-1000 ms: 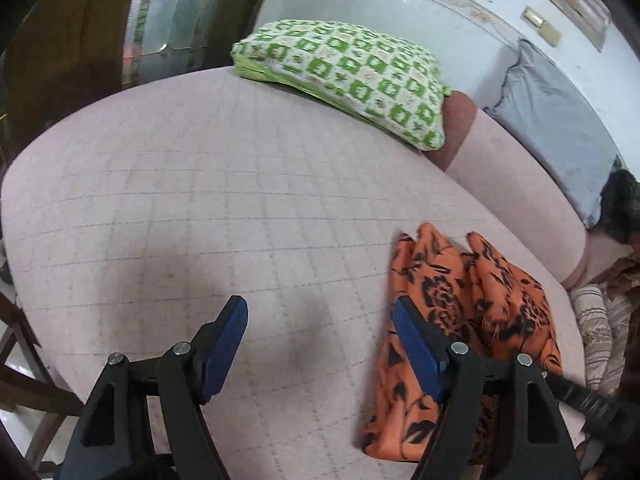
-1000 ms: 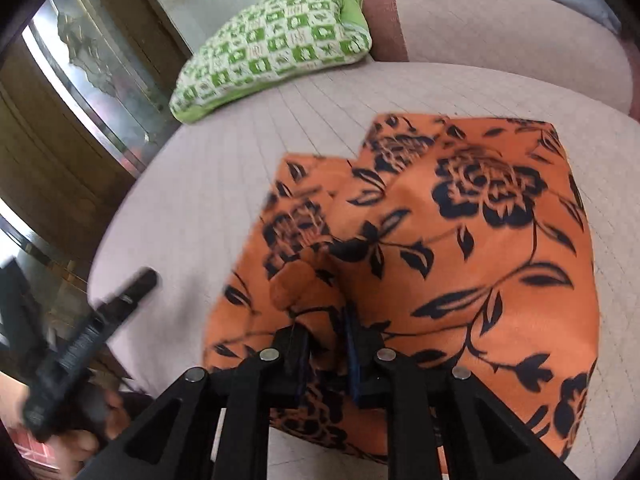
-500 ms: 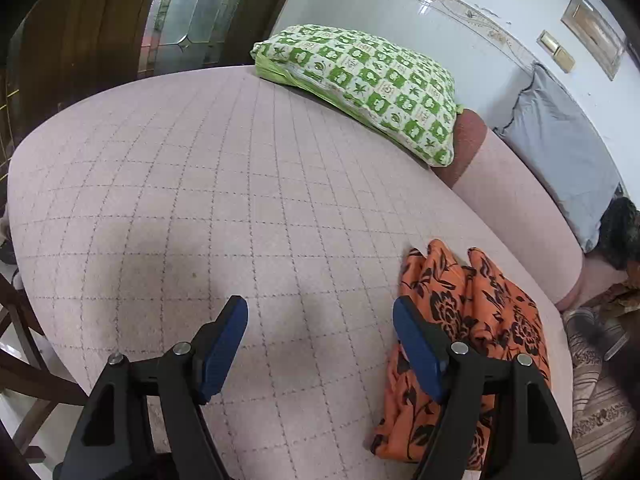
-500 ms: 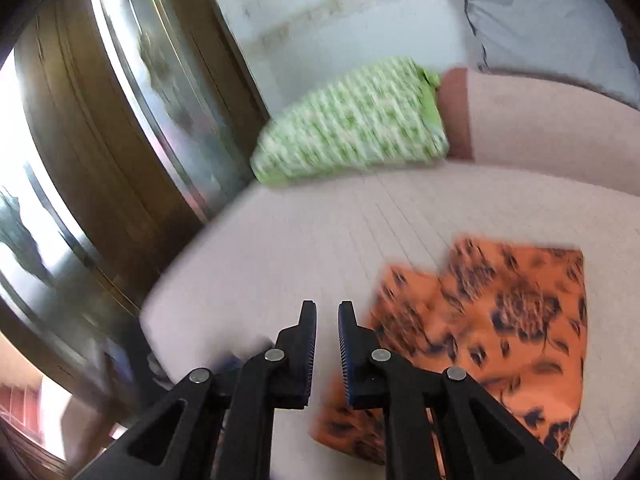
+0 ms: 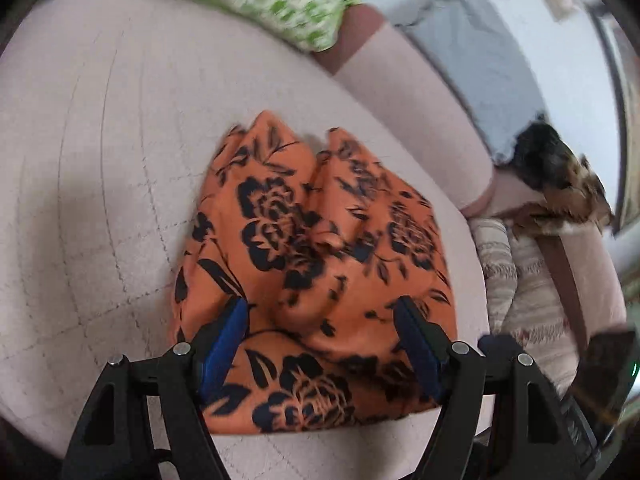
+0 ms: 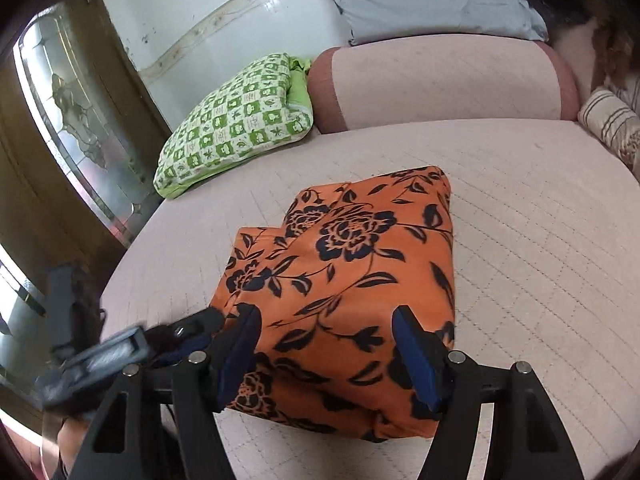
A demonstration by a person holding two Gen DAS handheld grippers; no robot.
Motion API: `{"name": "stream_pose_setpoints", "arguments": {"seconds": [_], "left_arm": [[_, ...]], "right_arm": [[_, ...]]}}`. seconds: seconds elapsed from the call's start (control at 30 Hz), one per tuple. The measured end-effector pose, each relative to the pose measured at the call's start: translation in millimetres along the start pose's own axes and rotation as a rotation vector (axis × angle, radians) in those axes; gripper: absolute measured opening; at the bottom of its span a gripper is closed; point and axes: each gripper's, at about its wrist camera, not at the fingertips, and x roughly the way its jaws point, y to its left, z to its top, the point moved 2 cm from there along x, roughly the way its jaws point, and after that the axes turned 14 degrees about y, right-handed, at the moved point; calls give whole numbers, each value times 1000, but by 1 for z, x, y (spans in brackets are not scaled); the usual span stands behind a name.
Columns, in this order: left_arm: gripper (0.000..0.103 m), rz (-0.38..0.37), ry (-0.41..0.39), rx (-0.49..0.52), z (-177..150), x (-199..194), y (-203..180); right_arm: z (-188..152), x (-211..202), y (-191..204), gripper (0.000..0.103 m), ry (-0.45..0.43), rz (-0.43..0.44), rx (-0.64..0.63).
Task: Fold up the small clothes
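Two grippers, left gripper (image 5: pixel 320 338) and right gripper (image 6: pixel 326 344), hover jaws apart over folded orange garment (image 6: pixel 352 280) on pink sofa seat (image 6: pixel 540 220); right jaws just opened, nothing clamped. Risk: careless regrasp drags top layer, undoing fold.

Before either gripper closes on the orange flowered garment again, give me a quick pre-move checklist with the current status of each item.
1. Right gripper open, its jaws having just been opening, nothing pinched: ok.
2. Left gripper open, pads apart above the cloth: ok.
3. Orange black-flowered garment fully on the pink quilted cushion, no edge hanging off: ok.
4. Garment folded neatly: not ok; the left wrist view shows two bunched peaks at its far end.
5. Green checked pillow apart from the garment: ok.
6. Grippers apart from each other: cannot tell; the left one shows blurred right beside the right one.
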Motion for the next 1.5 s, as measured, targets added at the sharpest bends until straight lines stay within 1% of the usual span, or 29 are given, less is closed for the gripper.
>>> {"name": "stream_pose_setpoints", "arguments": {"seconds": [0.03, 0.07, 0.1, 0.13, 0.2, 0.27, 0.33, 0.43, 0.47, 0.53, 0.57, 0.6, 0.63, 0.67, 0.7, 0.77, 0.8, 0.83, 0.87, 0.93, 1.0, 1.03, 1.13, 1.17, 1.23, 1.3, 1.37, 1.43, 1.5], "left_arm": [[74, -8, 11, -14, 2, 2, 1], [69, -15, 9, -1, 3, 3, -2], [33, -17, 18, 41, 3, 6, -8], [12, -7, 55, 74, 4, 12, -14], [12, -67, 115, 29, 2, 23, -7], [12, -151, 169, -91, 7, 35, 12], [11, -224, 171, -159, 12, 35, 24], [10, -168, 74, -78, 11, 12, 6], [10, -122, -8, 15, 6, -9, -17], [9, 29, -221, 228, -15, -53, -67], [9, 126, -346, 361, -37, -72, -94], [9, 224, -440, 457, -58, -80, -111], [9, 288, -470, 490, -70, -77, -114], [9, 308, -440, 476, -72, -67, -106], [9, 308, -369, 430, -70, -53, -91], [9, 322, -147, 273, -56, -7, -47], [10, 312, -74, 181, -51, 8, -23], [10, 272, -62, 129, -49, 9, -10], [10, 251, -70, 120, -47, 5, -11], [10, 272, -118, 163, -47, -4, -20], [10, 262, -118, 182, -48, -2, -23], [10, 262, -127, 188, -50, -2, -22], [10, 218, -165, 217, -49, -14, -29], [10, 199, -166, 215, -47, -19, -25], [10, 154, -127, 171, -41, -10, -23], [10, 154, -100, 144, -41, -4, -15], [10, 162, -99, 142, -45, -5, -14], [10, 175, -104, 150, -50, -6, -15], [10, 194, -113, 158, -51, -6, -16]], "right_arm": [[2, 3, -2, 71, 5, 12, 0], [3, 5, -5, 71, 10, 14, 4], [3, 10, -10, 71, 16, 18, 9], [4, 14, -13, 71, 26, 25, 17], [3, 24, -22, 71, 50, 39, 48], [2, 29, -29, 71, 66, 57, 76], [1, 30, -35, 71, 74, 74, 97], [3, 28, -40, 71, 68, 71, 103], [3, 28, -40, 71, 68, 70, 104], [5, 27, -42, 71, 63, 66, 108], [6, 27, -42, 71, 62, 65, 111], [6, 27, -43, 71, 65, 67, 114], [6, 27, -42, 71, 65, 73, 113], [7, 27, -41, 71, 68, 72, 106], [7, 29, -38, 71, 76, 58, 89], [6, 33, -34, 71, 98, 39, 68], [6, 35, -31, 71, 111, 28, 56], [6, 37, -28, 72, 120, 18, 43], [6, 38, -23, 73, 130, 8, 22], [7, 39, -10, 73, 138, -3, -38], [11, 44, -2, 74, 153, -27, -75], [14, 48, 2, 74, 167, -43, -81], [19, 65, 6, 74, 204, -90, -81], [19, 69, 5, 74, 208, -100, -73], [18, 73, 3, 74, 216, -102, -51], [21, 69, 6, 74, 217, -103, -55], [33, 63, 15, 75, 235, -111, -81], [56, 62, 32, 79, 257, -133, -112], [77, 71, 54, 79, 304, -122, -148]]}}
